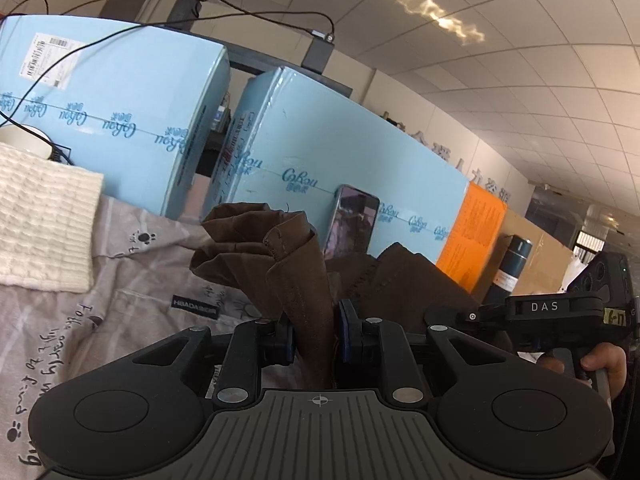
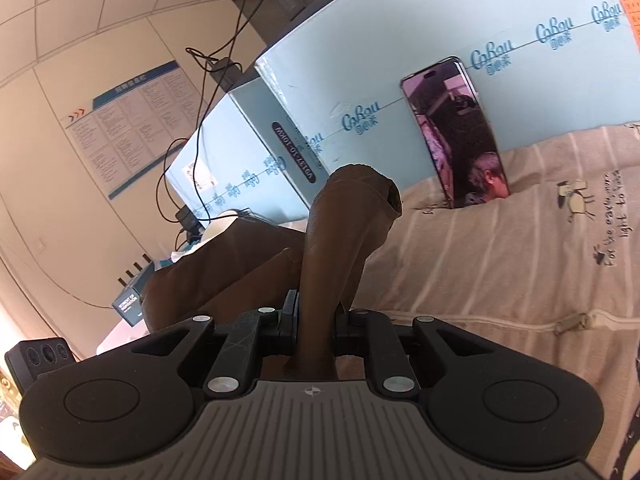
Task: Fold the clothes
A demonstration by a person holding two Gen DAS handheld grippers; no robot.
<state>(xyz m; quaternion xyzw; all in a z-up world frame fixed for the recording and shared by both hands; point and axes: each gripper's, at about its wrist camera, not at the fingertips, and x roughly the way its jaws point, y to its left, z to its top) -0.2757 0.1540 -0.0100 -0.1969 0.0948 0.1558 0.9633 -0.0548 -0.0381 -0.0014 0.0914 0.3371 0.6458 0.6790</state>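
I have the brown garment (image 1: 296,264) pinched in both tools: the left gripper (image 1: 314,334) is clamped narrow on a bunched, stitched edge, and the right gripper (image 2: 316,330) is squeezed on another bunch of the same cloth. The rest of the garment trails low over the printed bedsheet (image 2: 500,272), in front of the blue boxes (image 1: 340,148) and the phone (image 2: 456,132) leaning on them. I judge this to be the spread before a fold. To do it well, I draw my two grips apart evenly until the edge between them goes taut, keep both level, stay clear of the phone, then lower the cloth flat onto the sheet beside the cream knit (image 1: 40,216)
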